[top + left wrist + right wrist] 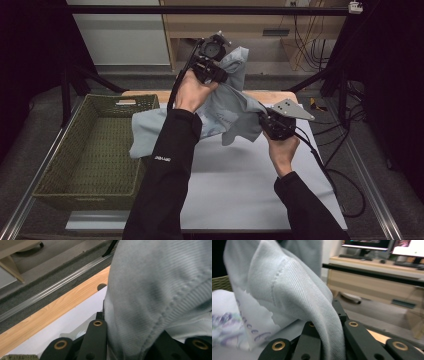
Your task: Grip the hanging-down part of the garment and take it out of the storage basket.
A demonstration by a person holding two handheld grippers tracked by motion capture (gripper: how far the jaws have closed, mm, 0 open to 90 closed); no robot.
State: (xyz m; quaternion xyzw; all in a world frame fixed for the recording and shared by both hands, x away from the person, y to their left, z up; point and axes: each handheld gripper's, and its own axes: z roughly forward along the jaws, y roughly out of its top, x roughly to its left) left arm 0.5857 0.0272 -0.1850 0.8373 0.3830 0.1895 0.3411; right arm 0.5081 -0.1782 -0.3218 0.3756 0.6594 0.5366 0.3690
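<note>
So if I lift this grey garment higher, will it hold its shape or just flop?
Probably flop: the grey garment sags between the left gripper and right gripper, one end trailing toward the basket. The ribbed knit likely grips well; it's bunched in both jaws.

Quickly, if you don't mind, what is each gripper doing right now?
Left gripper: closed on the pale grey garment, held raised above the table.
Right gripper: closed on another fold of the same garment, lower down.
</note>
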